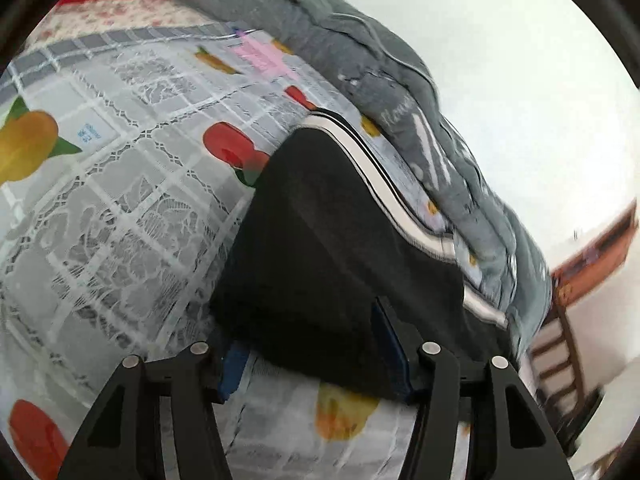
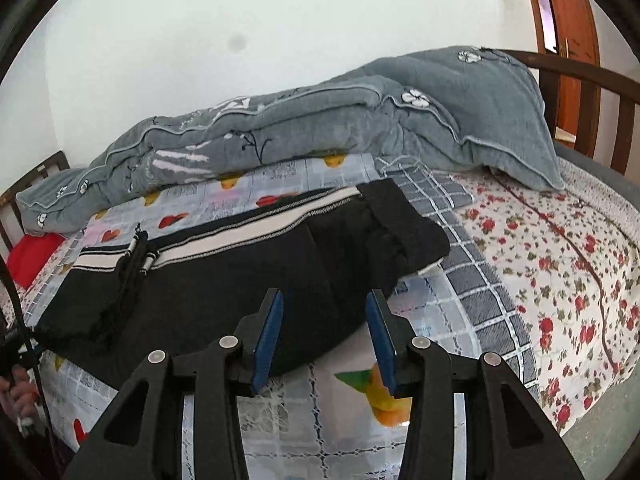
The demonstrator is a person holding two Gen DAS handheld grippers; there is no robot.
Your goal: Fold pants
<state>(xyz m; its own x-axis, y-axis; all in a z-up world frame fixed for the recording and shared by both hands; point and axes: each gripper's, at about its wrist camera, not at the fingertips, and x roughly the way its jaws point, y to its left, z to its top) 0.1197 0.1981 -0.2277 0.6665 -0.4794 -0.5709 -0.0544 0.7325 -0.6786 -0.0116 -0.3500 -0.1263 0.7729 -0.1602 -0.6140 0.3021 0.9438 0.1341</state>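
Left wrist view: looking along the left gripper [image 1: 316,354], fingers spread wide, blue pads [image 1: 390,344] straddling the near edge of the black pants [image 1: 320,248]. Not closing on cloth as far as visible; right pad pressing against or just over the fabric, left pad sitting beside the edge on the fruit-print sheet [image 1: 120,208]. Pants stretching away toward the far right, white side stripe [image 1: 384,184] running along the far edge, next to the gray quilt [image 1: 360,72]. Picture blurring slightly.

Right wrist view: looking along the right gripper [image 2: 325,336], fingers parted wide, holding nothing, hovering over the near edge of the pants [image 2: 240,272]. Pants lying already doubled over, long axis running left to right across the bed, striped edge [image 2: 248,224] on the far side, cuffs or hem end [image 2: 404,224] at the right. Quilt [image 2: 304,124] lying beyond, floral sheet [image 2: 560,264] to the right.

Judging the next fold as depending on that left-to-right axis: each gripper sitting at the near edge, left one seemingly at one end, right one nearer the other.
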